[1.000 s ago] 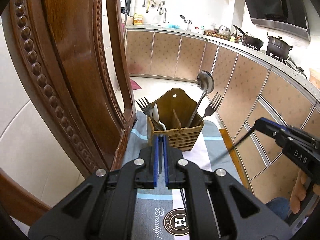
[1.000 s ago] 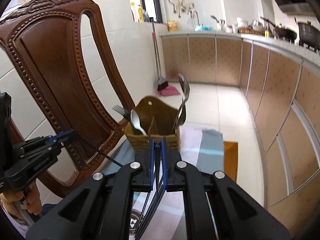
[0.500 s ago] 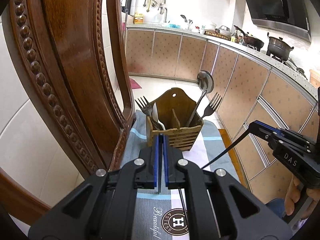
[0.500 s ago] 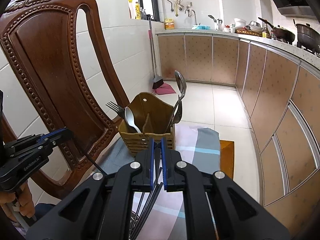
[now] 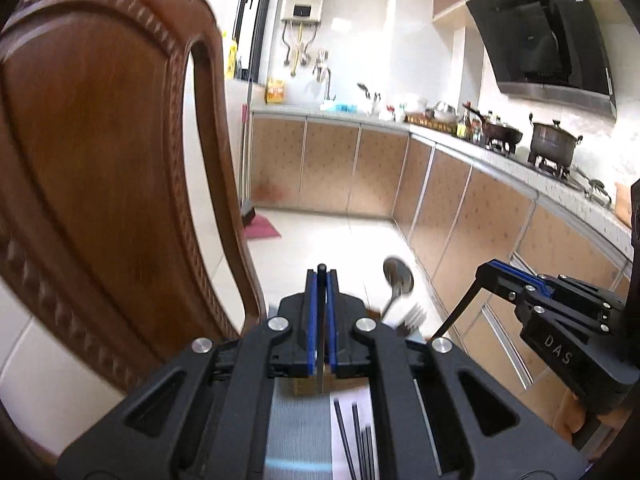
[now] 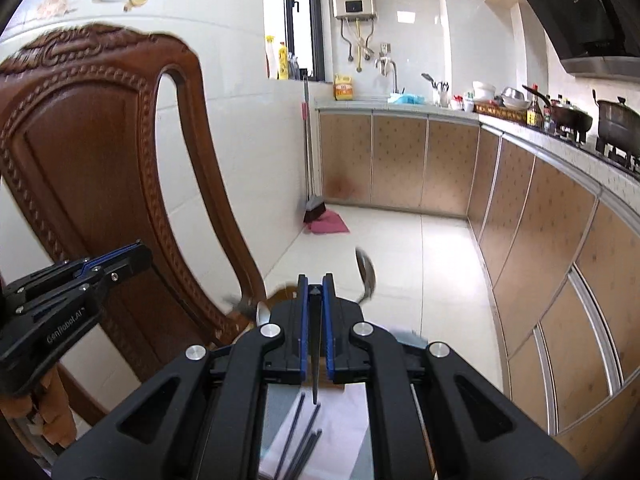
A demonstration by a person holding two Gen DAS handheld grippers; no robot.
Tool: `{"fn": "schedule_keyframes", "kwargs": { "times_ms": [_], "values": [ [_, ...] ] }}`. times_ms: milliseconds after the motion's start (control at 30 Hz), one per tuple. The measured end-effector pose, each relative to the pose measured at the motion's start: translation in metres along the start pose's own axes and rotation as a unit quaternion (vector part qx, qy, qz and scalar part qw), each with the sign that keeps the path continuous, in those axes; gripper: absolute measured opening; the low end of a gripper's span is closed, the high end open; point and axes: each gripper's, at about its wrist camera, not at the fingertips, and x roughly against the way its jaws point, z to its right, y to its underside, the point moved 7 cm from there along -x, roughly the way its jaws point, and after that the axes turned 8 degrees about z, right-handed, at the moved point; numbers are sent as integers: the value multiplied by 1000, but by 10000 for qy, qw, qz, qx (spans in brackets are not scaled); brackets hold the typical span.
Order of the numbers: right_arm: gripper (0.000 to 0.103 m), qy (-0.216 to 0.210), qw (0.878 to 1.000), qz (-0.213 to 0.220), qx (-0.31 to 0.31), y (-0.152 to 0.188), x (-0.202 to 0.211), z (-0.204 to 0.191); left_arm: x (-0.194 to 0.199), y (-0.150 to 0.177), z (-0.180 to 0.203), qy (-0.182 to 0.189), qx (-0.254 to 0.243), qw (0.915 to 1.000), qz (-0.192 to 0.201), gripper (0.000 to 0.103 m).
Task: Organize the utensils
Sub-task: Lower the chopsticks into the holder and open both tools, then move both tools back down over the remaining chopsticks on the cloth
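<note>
Beside the carved chair (image 5: 100,184), my left gripper (image 5: 321,280) and right gripper (image 6: 316,292) have both risen, each clenched on one black chopstick (image 5: 321,320). The wooden utensil holder (image 6: 280,294) now sits half-hidden behind the fingers; spare chopsticks (image 6: 304,440) lie on the cloth.

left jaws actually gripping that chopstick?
Touching. Left wrist view: left gripper jaws closed flat against the black chopstick, no gap visible either side.

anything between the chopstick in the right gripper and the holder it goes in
Nothing visible does. The right hand-held gripper is shut on a black chopstick, and the wooden holder sits just ahead on the chair, mostly hidden behind the jaws. The left hand-held gripper is off to the side.
</note>
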Motion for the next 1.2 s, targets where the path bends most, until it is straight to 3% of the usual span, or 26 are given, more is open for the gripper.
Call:
{"fn": "schedule_keyframes", "kwargs": {
  "times_ms": [200, 300, 567, 867, 933, 967, 1033, 1200],
  "values": [
    [8, 190, 9989, 420, 15, -40, -11, 5, -21, -29, 2, 3, 122, 9995, 306, 5],
    [8, 251, 9986, 463, -1, -41, -22, 8, -41, -28, 7, -44, 95, 9994, 342, 5],
    [7, 267, 9994, 82, -220, 1, -70, 21, -94, 13, 2, -202, 23, 9998, 92, 5],
    [8, 285, 9983, -475, -162, 45, -86, 22, -108, 51, -3, -227, -131, 9993, -268, 5],
    [16, 286, 9976, -596, -182, 53, -85, 25, -101, 55, -7, -268, -117, 9992, -285, 6],
    [27, 279, 9975, -611, -197, 56, -83, 26, -97, 56, -9, -283, -108, 9991, -280, 11],
    [38, 282, 9975, -597, -243, 58, -73, 30, -85, 59, -16, -300, -58, 9991, -279, 22],
    [43, 303, 9968, -654, -336, 70, -30, 44, -46, 79, -31, -173, 122, 9991, -377, 37]
  ]
}}
